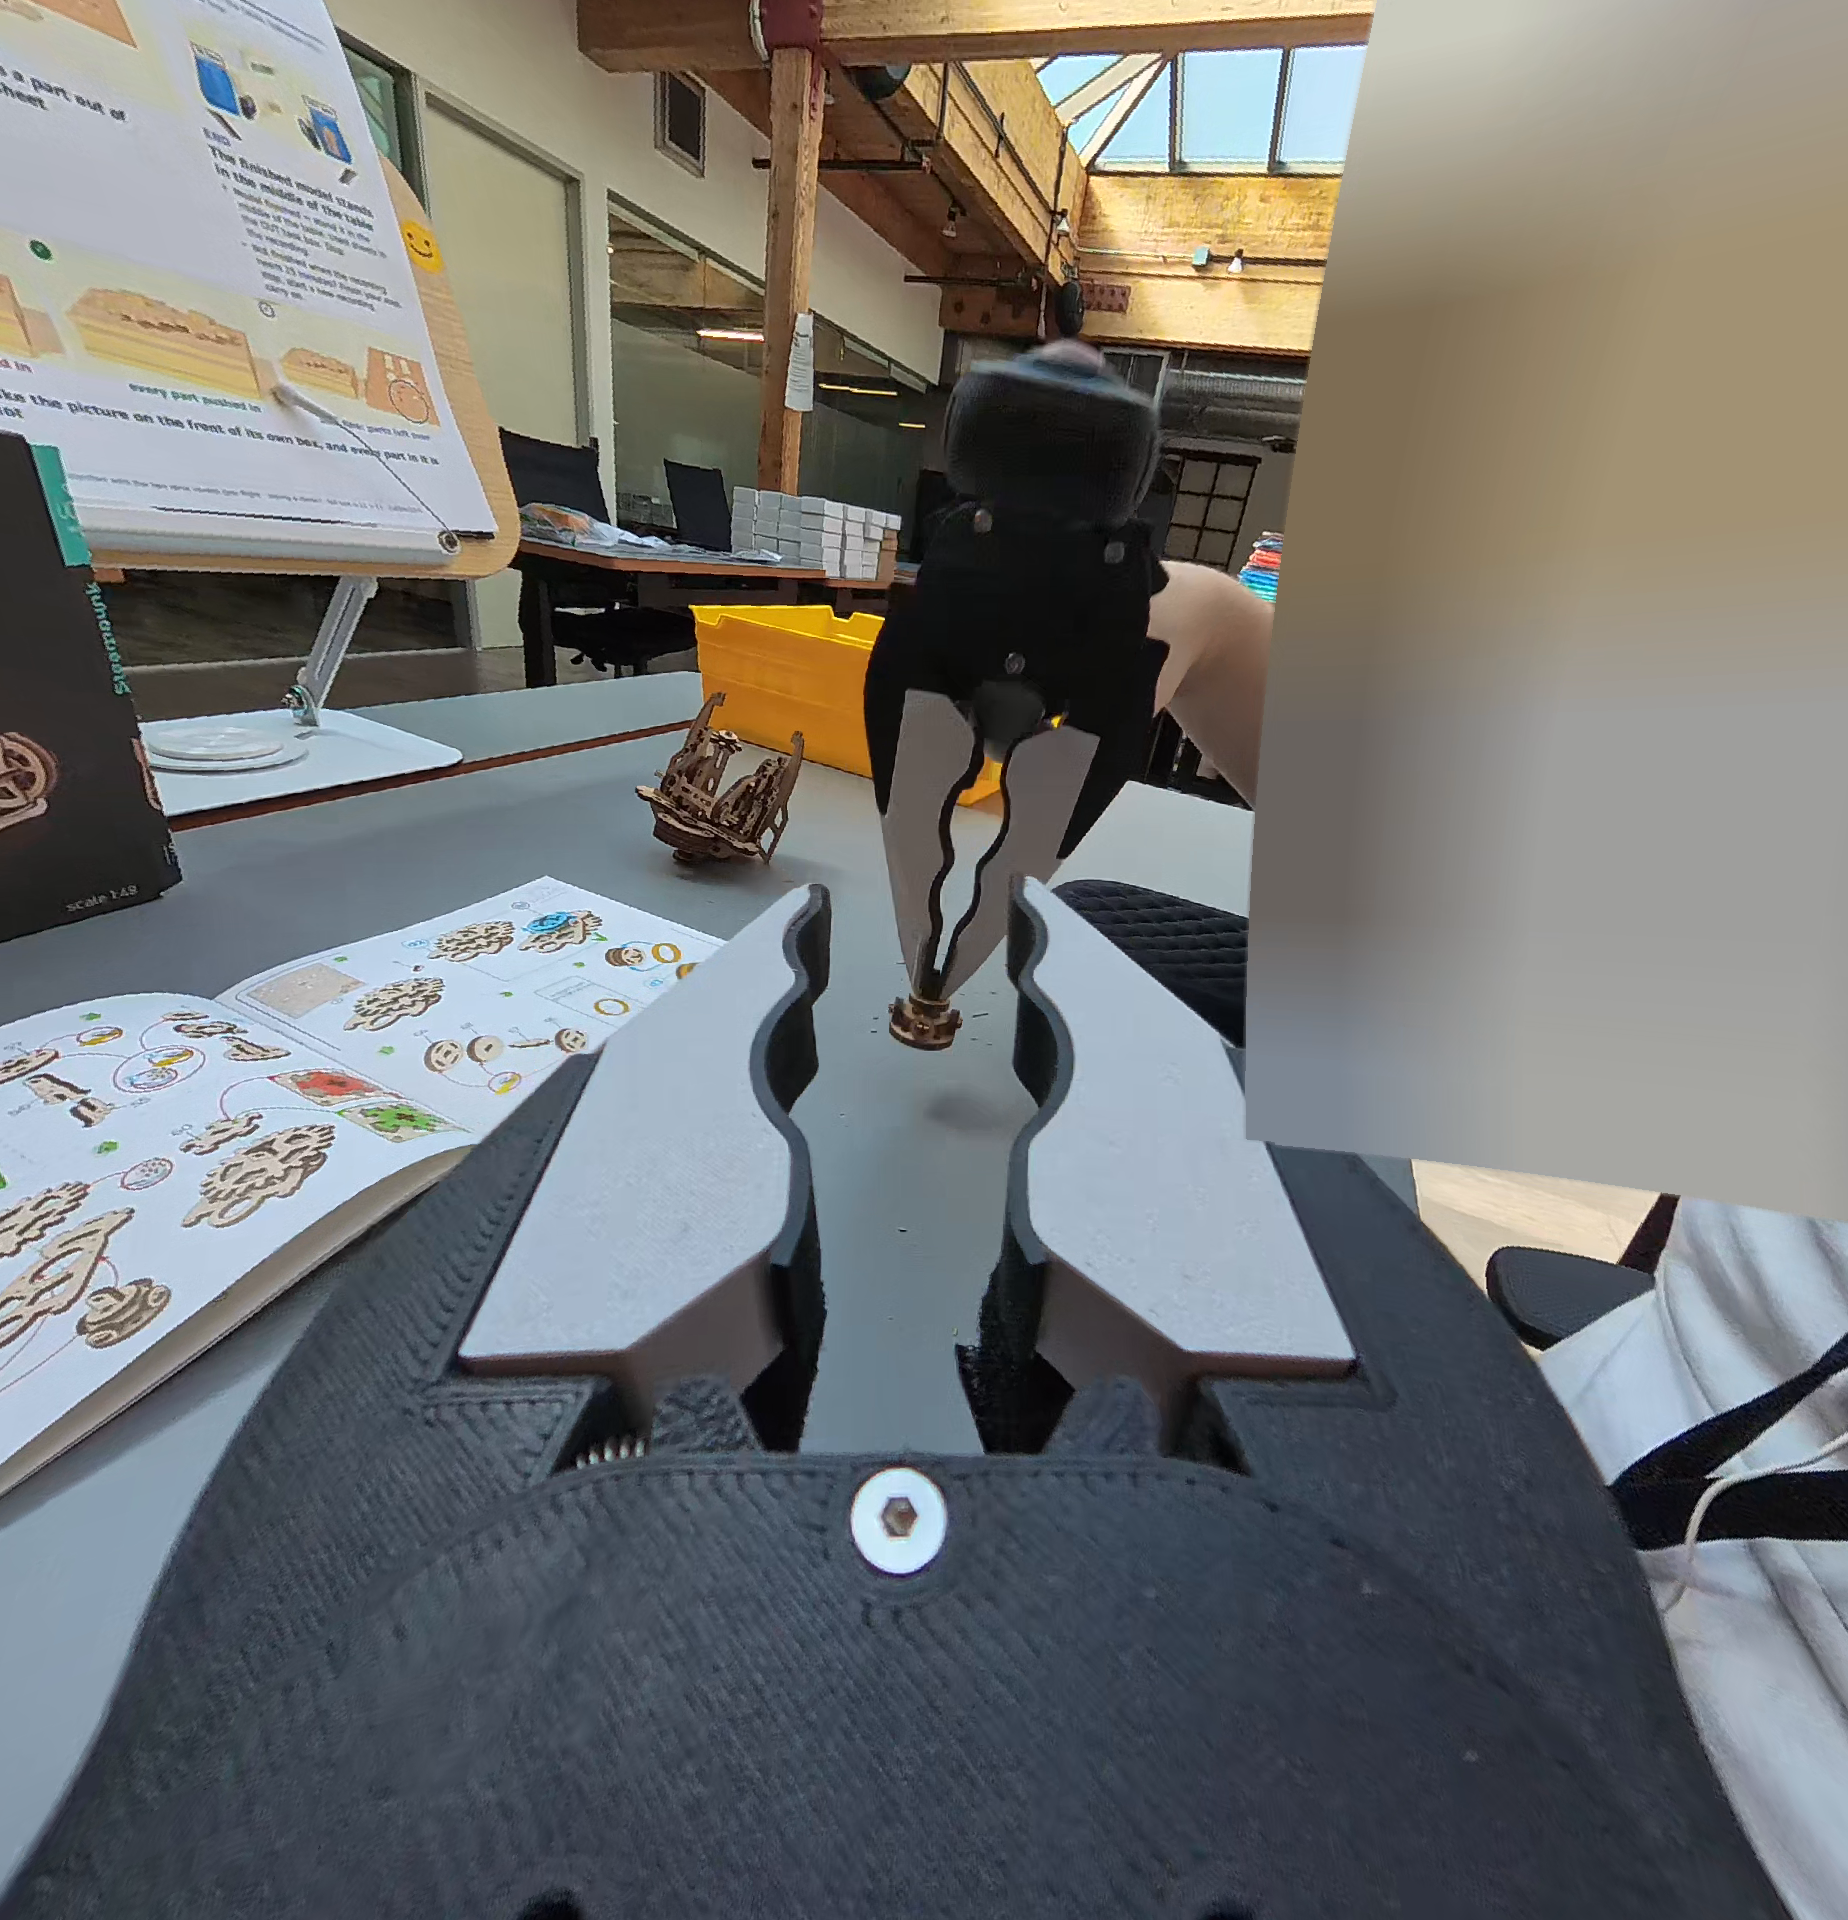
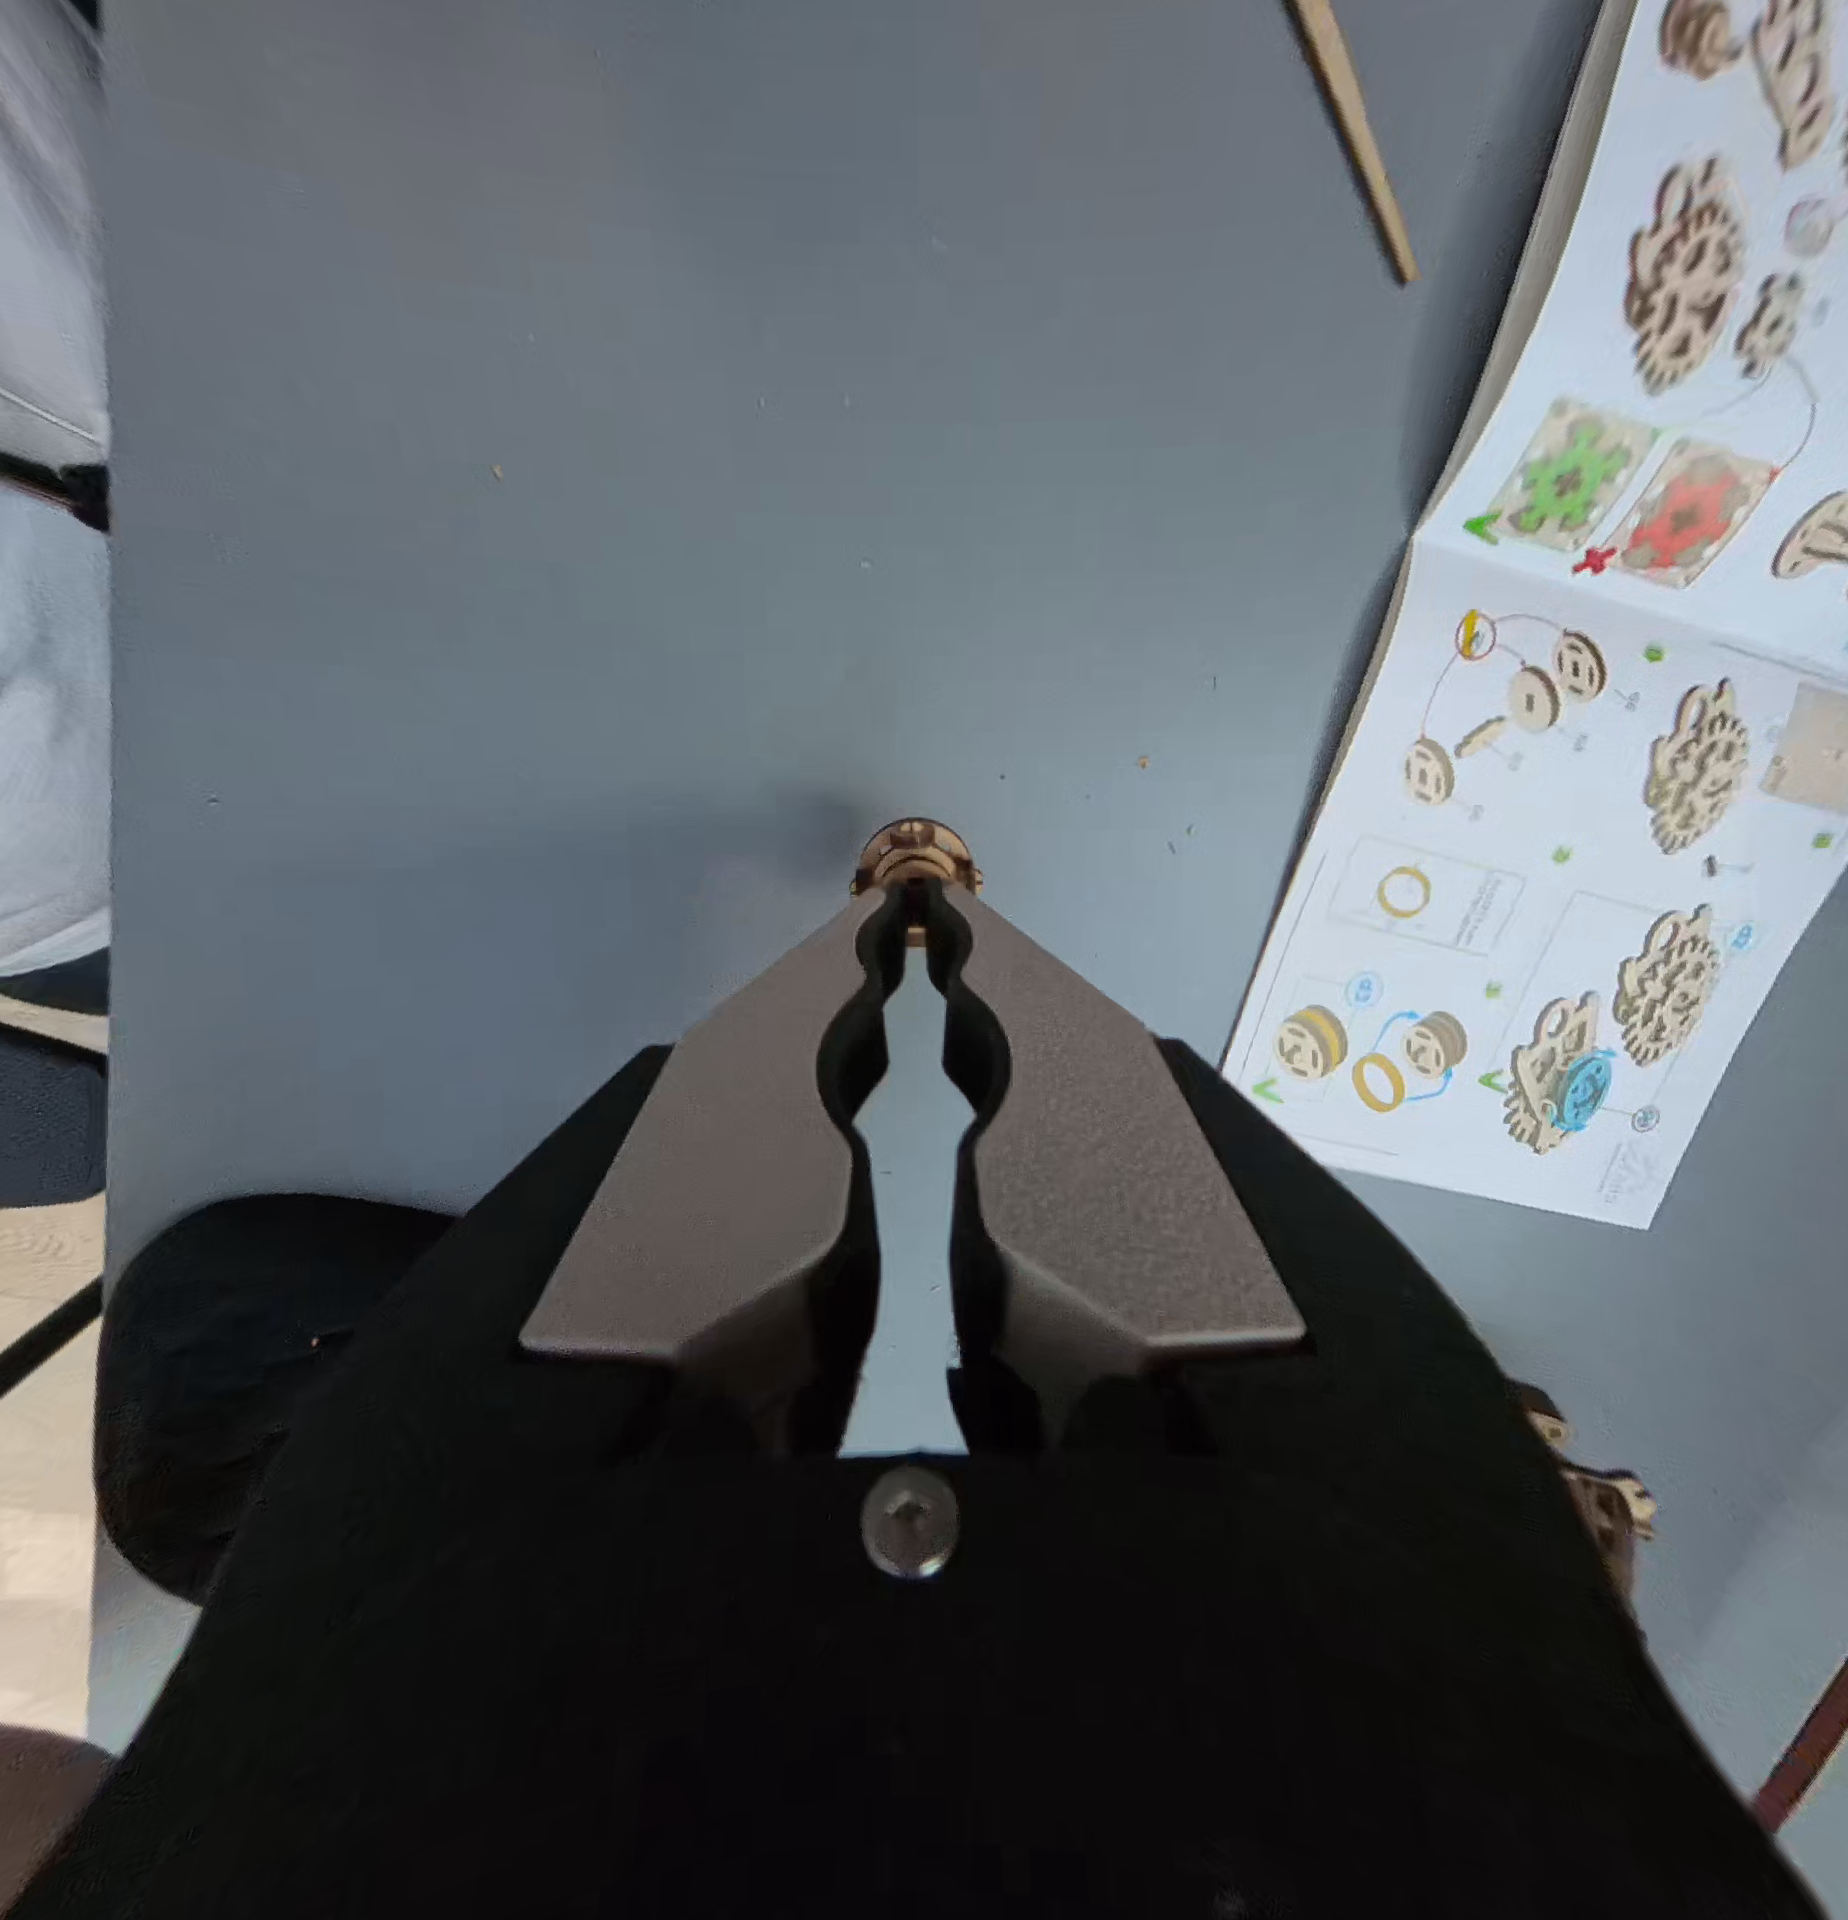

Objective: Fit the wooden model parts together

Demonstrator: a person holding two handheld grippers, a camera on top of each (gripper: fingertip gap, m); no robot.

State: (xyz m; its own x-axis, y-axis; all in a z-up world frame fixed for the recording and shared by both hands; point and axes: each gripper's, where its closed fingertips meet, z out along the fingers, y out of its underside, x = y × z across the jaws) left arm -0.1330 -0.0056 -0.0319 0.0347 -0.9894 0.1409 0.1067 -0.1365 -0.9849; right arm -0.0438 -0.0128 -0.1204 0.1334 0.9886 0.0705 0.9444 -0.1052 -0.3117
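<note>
Wooden round hub (image 2: pixel 916 860) pinned upright on grey counter (image 2: pixel 587 520).
Right tongs (image 2: pixel 915 902) clamp its peg; left tongs (image 1: pixel 915 914) wait apart; press straight down, no tilt.

Grey table (image 2: pixel 587 520) with open booklet (image 1: pixel 276 1091)

**Materials and finishes**

My left hand-held gripper (image 1: pixel 918 914): black printed plastic, ribbed layer lines, matt; finger faces (image 1: pixel 681 1122) pale grey, fine-grained. Bright metal hex screw (image 1: pixel 898 1519). Wooden wheel part (image 2: pixel 915 862): pale laser-cut ply, dark edges. Desk (image 2: pixel 587 520): smooth matt grey. Booklet (image 2: pixel 1585 831): white paper. Bin (image 1: pixel 785 665): glossy yellow plastic.
</note>
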